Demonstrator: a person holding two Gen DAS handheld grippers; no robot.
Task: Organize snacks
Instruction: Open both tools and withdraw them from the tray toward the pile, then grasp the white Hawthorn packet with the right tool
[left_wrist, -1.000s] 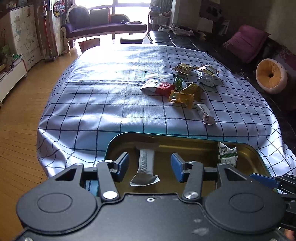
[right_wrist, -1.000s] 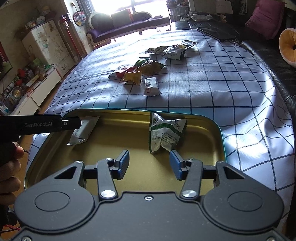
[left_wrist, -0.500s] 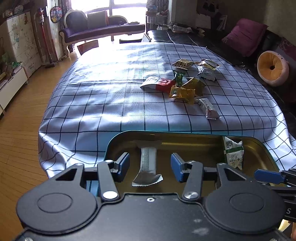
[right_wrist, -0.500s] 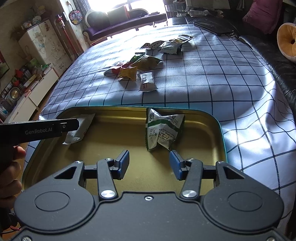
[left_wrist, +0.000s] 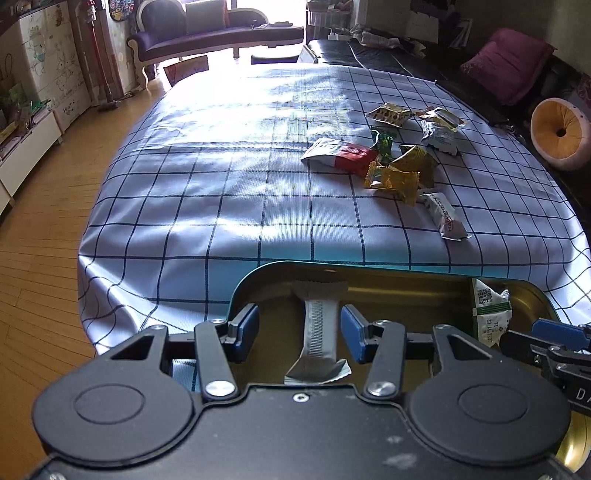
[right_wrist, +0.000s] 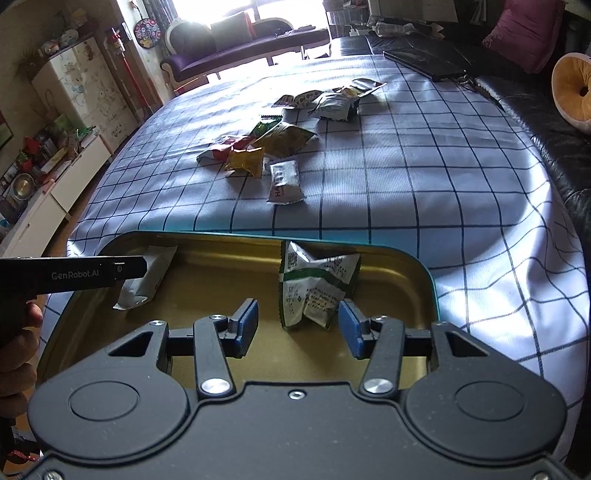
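I find both tools over the near end of the gold tin tray (left_wrist: 417, 291), each with its blue pads apart and gripping nothing. The left gripper (left_wrist: 299, 334) stands about half open above a white stick packet (left_wrist: 318, 332) that lies flat in the tray; the packet's long axis runs straight away from the tool, along the line of the fingers, and the pads flank it without touching. The right gripper (right_wrist: 297, 328) is likewise parted, with a crumpled green-and-white packet (right_wrist: 314, 286) lying in the tray just ahead of it and slightly toward its right pad. Two snacks are thus already in the tray. The remaining snacks sit loose on the checked tablecloth (left_wrist: 221, 192), well ahead of both tools and beyond the tray's far rim. The nearest is a white wrapper (right_wrist: 284, 181), lying almost dead ahead of the right tool and ahead and well to the right of the left; its long axis points roughly away from me. Behind it lies a yellow packet (right_wrist: 246, 161). In my judgement the right hand has the shorter, straighter reach to that wrapper.
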